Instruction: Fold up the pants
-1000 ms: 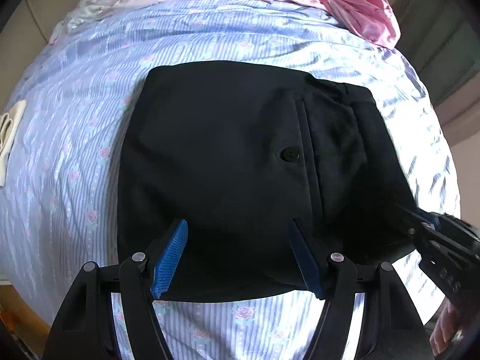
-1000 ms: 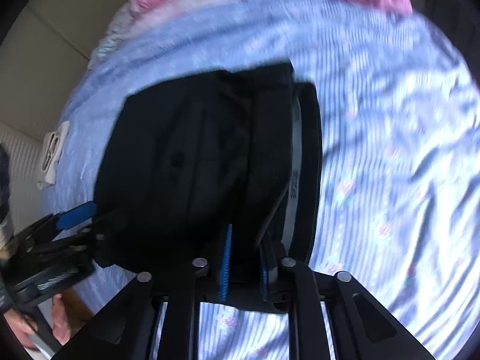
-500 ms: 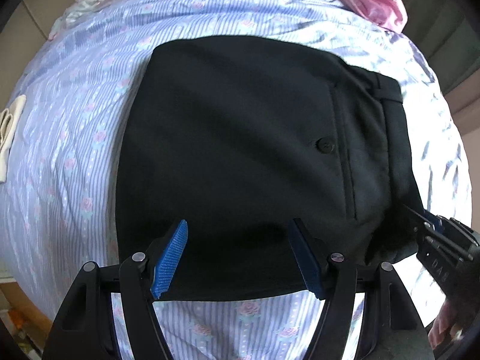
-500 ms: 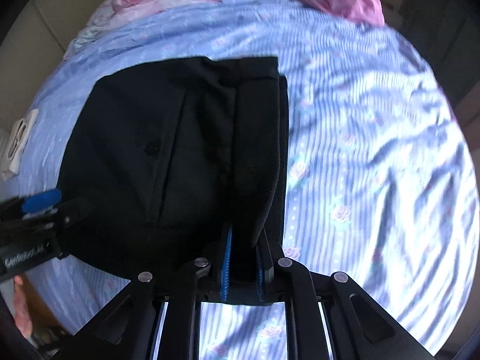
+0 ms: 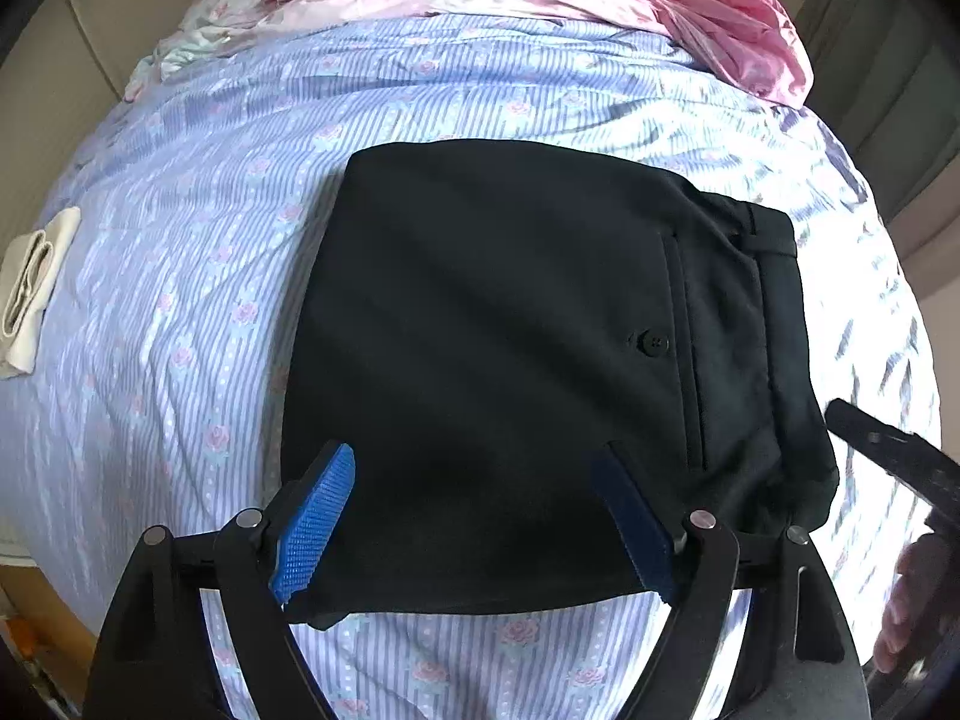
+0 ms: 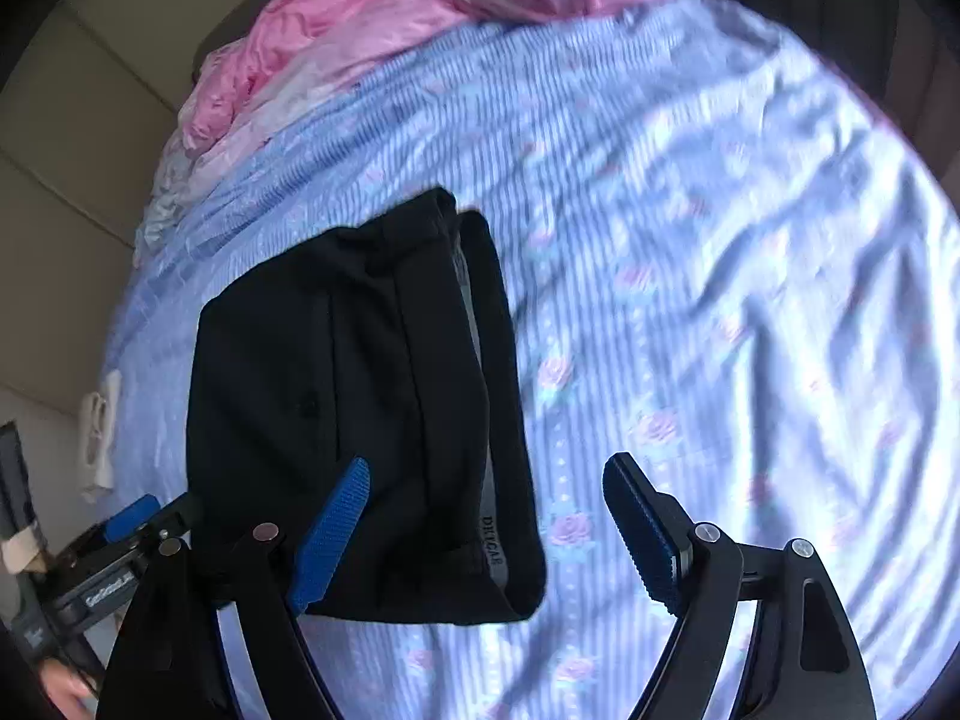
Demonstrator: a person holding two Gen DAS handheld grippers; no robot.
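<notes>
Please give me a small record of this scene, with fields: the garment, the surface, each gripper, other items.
garment: black pants, folded into a compact rectangle, lying flat, waistband at its right side
surface: blue striped floral bedsheet
left gripper: jaws have just been opening; open over the near edge of the pants, not pressing the cloth
right gripper: jaws have just been opening; open, waistband corner lies free below them
other items: pink cover at the far end; cream folded cloth at the left

— Are there any words to read?
— Yes. The grey band (image 6: 493, 531) inside the black pants (image 6: 336, 396) has small letters, maybe "DEYCAR". The other gripper (image 6: 129, 519) has a white label, too blurry.
</notes>
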